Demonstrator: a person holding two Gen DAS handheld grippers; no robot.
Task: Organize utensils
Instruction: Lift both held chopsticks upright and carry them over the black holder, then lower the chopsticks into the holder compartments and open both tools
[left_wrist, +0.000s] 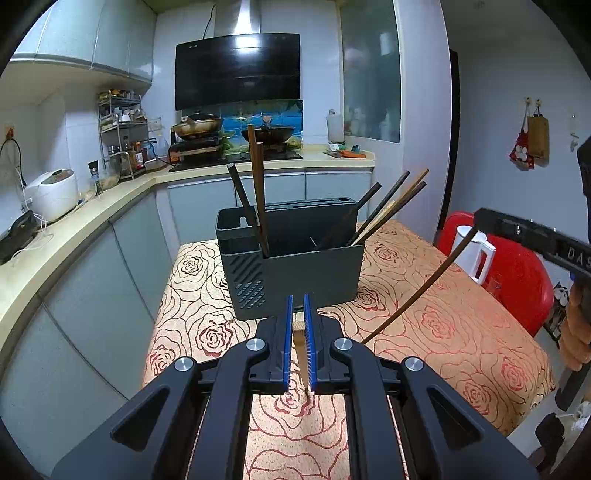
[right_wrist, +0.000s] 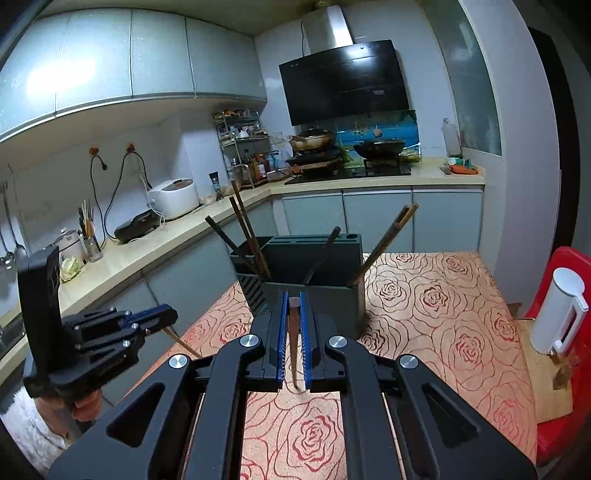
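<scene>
Left gripper (left_wrist: 298, 306) clamps pale wooden chopstick (left_wrist: 301, 350) | right gripper (right_wrist: 291, 306) clamps dark brown chopstick (right_wrist: 293, 343) | both tip-down, likely for dropping into grey plastic caddy (left_wrist: 314, 280) at 12 o'clock

My dark grey plastic utensil holder (left_wrist: 295, 266) stands on the rose-patterned tablecloth (left_wrist: 461, 332), chopsticks (left_wrist: 258, 192) leaning in its compartments. My left gripper (left_wrist: 299, 314) sits before it; my right gripper (right_wrist: 291, 310) is alongside. A white jug (right_wrist: 557, 310) stands right, the stove (left_wrist: 236, 155) behind.
</scene>
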